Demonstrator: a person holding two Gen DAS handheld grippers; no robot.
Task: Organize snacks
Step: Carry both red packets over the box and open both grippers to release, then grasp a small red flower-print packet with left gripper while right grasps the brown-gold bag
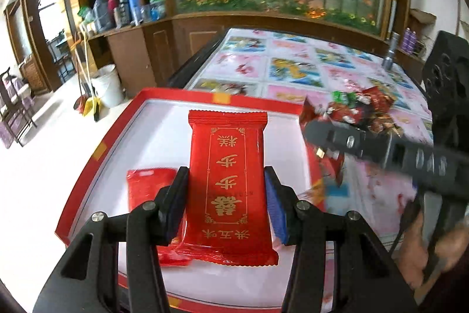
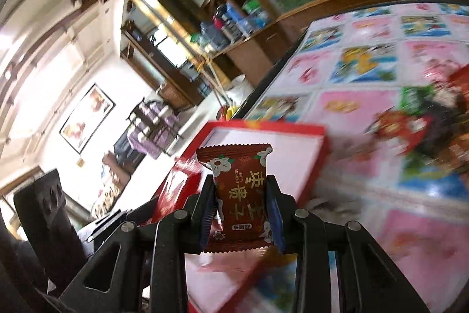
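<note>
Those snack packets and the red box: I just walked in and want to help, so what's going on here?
Someone with a gripper in each hand is sorting snacks into a red box. The left gripper holds a red packet over the box, above another red packet already inside. The right gripper grips a brown packet near the box. A heap of snacks waits on the table.

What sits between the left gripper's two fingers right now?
In the left wrist view, the left gripper has a long red snack packet with gold lettering between its fingers, above the red-rimmed tray, partly overlapping another red packet.
</note>
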